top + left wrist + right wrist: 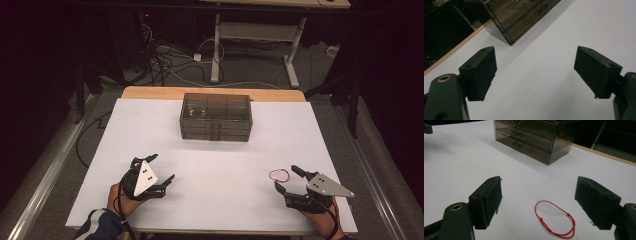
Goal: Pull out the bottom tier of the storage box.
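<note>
Red cord bracelet flat on white table, between spread jaws of right gripper, untouched. Left gripper also wide open, holding nothing, well apart at table's other side. Smoked plastic drawer box at far edge, drawers shut.

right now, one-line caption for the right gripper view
Open right gripper fingers flank a red string loop on the white table, smoky drawer organizer beyond.
</note>
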`<state>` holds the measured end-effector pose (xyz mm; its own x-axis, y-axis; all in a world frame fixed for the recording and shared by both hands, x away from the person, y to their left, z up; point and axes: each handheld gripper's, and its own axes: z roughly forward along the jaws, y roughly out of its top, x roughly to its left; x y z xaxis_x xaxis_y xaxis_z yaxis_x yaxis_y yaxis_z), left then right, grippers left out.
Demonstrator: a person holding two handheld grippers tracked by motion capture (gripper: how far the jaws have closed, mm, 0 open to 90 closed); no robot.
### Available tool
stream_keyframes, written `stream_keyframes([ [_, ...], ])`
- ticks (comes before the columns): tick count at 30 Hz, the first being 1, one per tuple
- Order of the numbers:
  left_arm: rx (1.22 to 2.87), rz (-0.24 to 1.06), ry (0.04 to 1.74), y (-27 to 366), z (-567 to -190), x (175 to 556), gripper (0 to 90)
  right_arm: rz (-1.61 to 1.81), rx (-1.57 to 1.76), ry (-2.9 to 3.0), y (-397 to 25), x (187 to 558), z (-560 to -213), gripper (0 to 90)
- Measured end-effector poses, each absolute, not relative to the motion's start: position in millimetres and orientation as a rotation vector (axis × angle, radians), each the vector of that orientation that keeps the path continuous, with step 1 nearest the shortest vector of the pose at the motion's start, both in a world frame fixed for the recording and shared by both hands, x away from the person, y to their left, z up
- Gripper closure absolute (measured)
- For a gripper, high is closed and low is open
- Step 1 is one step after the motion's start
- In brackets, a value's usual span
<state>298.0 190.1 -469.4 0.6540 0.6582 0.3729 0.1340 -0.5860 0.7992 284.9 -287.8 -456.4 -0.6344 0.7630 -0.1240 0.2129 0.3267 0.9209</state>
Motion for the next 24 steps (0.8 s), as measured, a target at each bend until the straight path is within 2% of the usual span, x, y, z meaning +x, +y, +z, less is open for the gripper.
stream_keyframes([
  [8,2.136,0.867,0.545,173,-469,294,18.2,1.287,0.857,2.059,-287,285,-457,22.4],
  [14,2.195,0.882,0.486,143,-468,307,19.2,1.252,0.863,2.071,-285,288,-459,22.4],
  [18,2.227,0.881,0.441,113,-469,325,22.6,1.241,0.862,2.078,-283,288,-460,22.2],
  [24,2.227,0.895,0.435,91,-472,349,26.3,1.247,0.871,2.073,-285,289,-461,21.7],
])
